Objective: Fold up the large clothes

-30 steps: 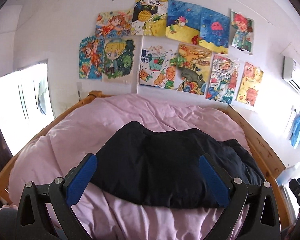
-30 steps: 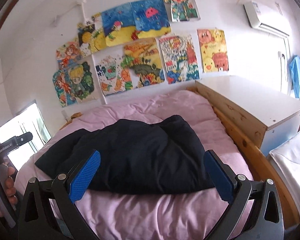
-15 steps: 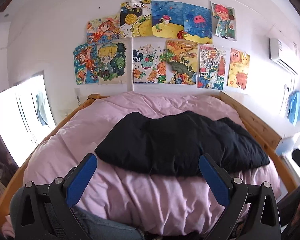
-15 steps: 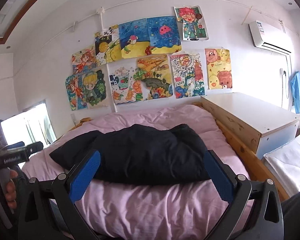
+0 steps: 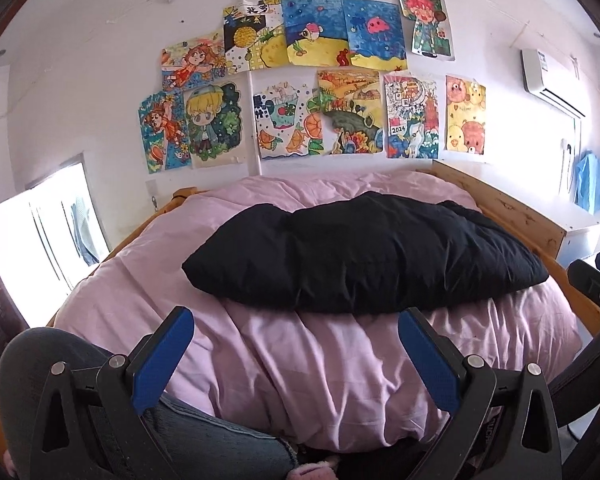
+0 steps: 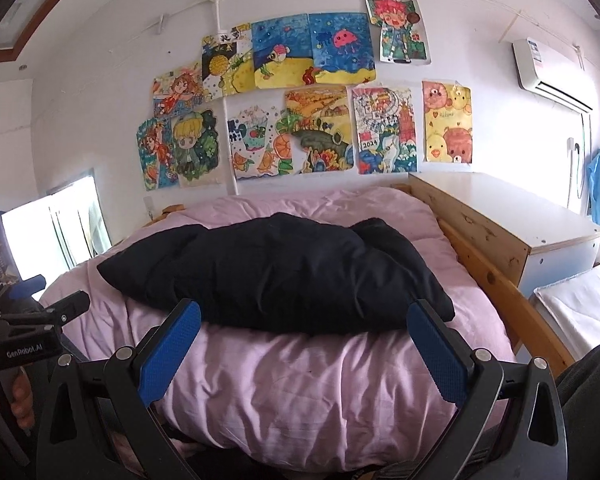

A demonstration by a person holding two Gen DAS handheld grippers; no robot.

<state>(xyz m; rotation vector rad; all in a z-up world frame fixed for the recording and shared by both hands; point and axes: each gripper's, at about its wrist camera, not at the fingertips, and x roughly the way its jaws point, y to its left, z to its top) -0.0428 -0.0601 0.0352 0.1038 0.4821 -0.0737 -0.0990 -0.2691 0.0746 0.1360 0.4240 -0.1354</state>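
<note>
On the pink duvet (image 5: 308, 364) the black garment (image 5: 364, 252) lies in a compact bundle, apparently folded; left gripper (image 5: 296, 354) and right gripper (image 6: 304, 350) hang short of it, jaws apart, empty.

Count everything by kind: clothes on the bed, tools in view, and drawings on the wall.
Black garment on the pink duvet: 1
Tools, left tool and right tool, both open and empty: 2
Drawings on the wall: 11
Total: 14
</note>
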